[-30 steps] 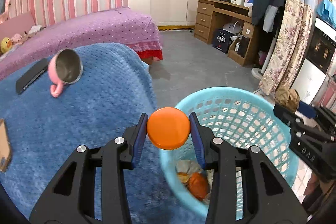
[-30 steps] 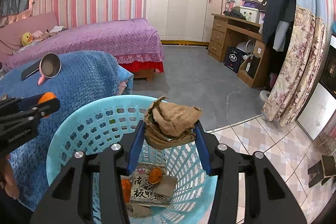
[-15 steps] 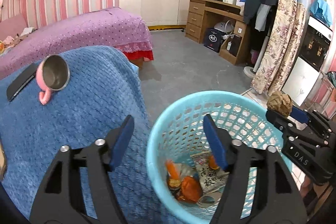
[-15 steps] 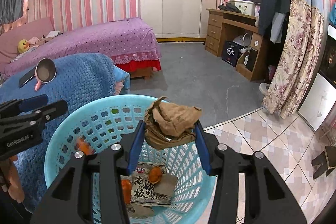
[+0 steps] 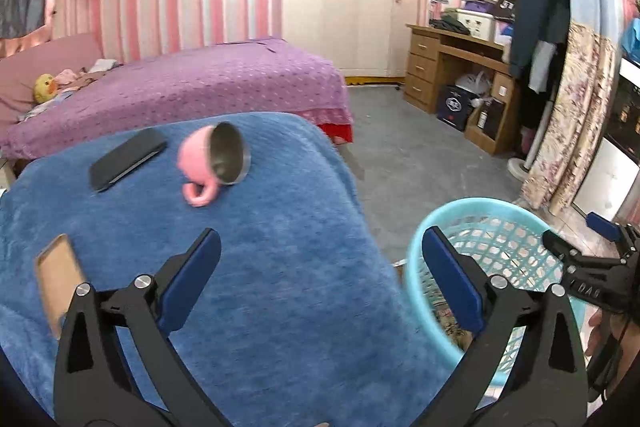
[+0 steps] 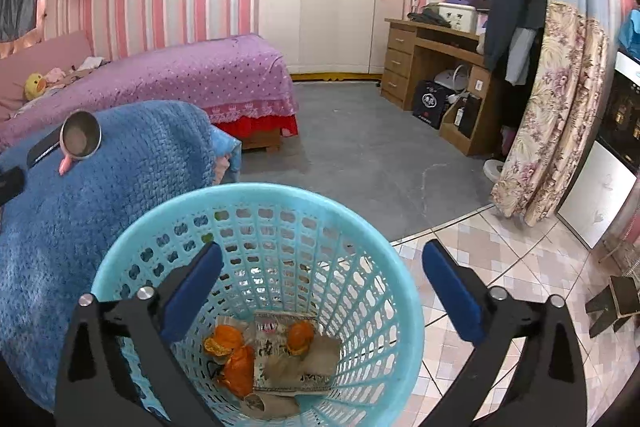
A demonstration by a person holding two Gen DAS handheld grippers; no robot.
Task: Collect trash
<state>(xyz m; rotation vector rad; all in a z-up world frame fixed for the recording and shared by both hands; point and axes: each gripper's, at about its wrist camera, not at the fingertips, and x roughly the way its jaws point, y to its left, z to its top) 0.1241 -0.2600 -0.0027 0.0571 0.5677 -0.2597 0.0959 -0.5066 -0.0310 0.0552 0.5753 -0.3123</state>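
One turquoise mesh basket (image 6: 256, 203) stands on the floor beside a surface draped in a blue blanket (image 5: 280, 227), and the collected trash lies at its bottom: pieces of orange peel (image 6: 236, 359), a printed wrapper (image 6: 276, 335) and crumpled brown paper (image 6: 320, 355). The right gripper (image 6: 320, 263) hangs above the basket's mouth with its blue-padded fingers (image 6: 192, 287) spread wide and nothing between them. A second ago they pinched the wad of brown paper over the basket; the fingers have just been opening, and the wad now rests among the rubbish below. The left gripper (image 5: 320, 259) is likewise spread wide and empty. A second earlier it pinched an orange round piece at the basket's rim; its fingers have also just been opening, the piece is gone from between them, and its view has swung from the basket toward the blanket. On that blanket lies a pink mug (image 5: 212, 159) with a metal lining, tipped on its side, a dark phone (image 5: 128, 159) just beside it, and a brown card-like piece (image 5: 56, 275) nearer the left gripper. In the left view only the basket's near wall shows, at right, with the right gripper behind it.
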